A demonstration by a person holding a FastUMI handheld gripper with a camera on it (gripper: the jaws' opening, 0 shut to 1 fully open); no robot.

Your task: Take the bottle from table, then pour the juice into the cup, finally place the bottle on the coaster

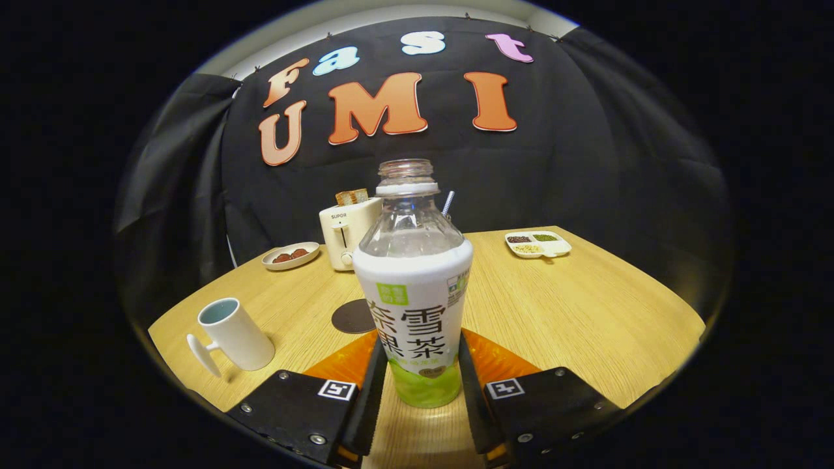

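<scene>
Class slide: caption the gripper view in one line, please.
Gripper fingers close on an uncapped bottle; cup and coaster wait nearby.

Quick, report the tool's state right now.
Tool: closed on the bottle, one finger against each side of its lower body; the bottle is upright and its cap is off.

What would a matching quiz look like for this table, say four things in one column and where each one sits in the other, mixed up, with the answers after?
Things:
1. bottle
2. cup
3. coaster
4. toaster

Places:
A. far side of the table, by the black cloth, bread sticking out
B. between the gripper fingers, both pressing its sides
C. flat on the wood just behind the bottle, partly hidden by it
D. left of the fingers, near the table's edge

Pairs: 1-B, 2-D, 3-C, 4-A
</scene>
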